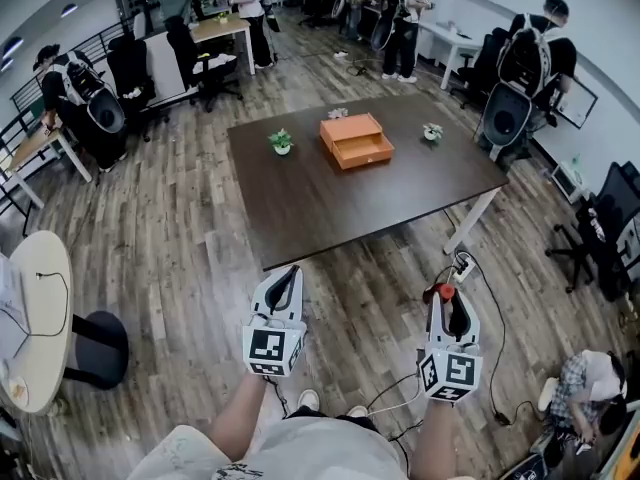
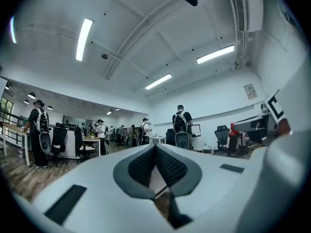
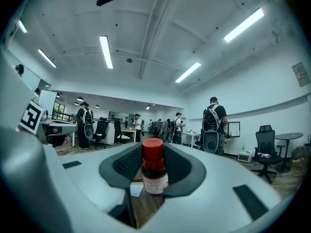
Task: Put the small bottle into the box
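Right gripper view: red-capped small bottle [image 3: 154,171]

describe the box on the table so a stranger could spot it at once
Find the big dark table in the middle of the wood-floored room. Towards its far side sits the orange box, drawer pulled open, between one potted plant and a second potted plant. It alone is orange and boxy; its neighbours are small and green.
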`<state>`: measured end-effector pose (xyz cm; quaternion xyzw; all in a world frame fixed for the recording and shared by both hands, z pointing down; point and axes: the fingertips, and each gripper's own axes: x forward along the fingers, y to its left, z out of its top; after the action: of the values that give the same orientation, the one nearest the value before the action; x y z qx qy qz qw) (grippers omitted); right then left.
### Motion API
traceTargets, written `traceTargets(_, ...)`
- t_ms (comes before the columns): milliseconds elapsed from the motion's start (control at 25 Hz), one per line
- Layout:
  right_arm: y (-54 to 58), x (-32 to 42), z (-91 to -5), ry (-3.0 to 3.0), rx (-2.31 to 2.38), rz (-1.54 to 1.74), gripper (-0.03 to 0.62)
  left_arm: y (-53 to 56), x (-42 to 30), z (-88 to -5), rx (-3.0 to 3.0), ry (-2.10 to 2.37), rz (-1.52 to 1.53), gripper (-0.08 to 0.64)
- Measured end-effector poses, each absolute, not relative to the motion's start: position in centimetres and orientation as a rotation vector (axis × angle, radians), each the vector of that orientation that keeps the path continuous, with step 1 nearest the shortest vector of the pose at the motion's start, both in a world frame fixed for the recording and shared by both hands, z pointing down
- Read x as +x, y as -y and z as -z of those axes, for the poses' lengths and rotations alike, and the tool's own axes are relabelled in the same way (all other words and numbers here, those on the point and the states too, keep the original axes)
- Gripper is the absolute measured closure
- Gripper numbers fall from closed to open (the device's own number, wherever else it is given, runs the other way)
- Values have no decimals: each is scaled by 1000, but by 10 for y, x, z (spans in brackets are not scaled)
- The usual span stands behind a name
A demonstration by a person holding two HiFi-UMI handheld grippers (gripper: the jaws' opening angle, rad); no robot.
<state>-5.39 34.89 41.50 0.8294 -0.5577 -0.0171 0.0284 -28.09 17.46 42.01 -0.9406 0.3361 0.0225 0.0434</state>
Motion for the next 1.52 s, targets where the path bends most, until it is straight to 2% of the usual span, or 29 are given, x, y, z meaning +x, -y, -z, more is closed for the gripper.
traceTargets(440, -316, -101, -412, 1717, 2563, 73, 459, -149, -322, -433, -2910, -1015, -63, 558)
traceTargets(760, -317, -86, -420, 1673, 2606, 32, 459, -139, -307, -440, -2936, -976, -27, 558)
traceTargets(1080, -290, -46, -430, 1700, 2609, 16, 459, -114, -271, -454, -2929, -995, 32, 558)
traceTargets(1520, -259, 78, -432, 1711, 2643, 4, 459, -78, -155, -445, -2902, -983, 33, 558)
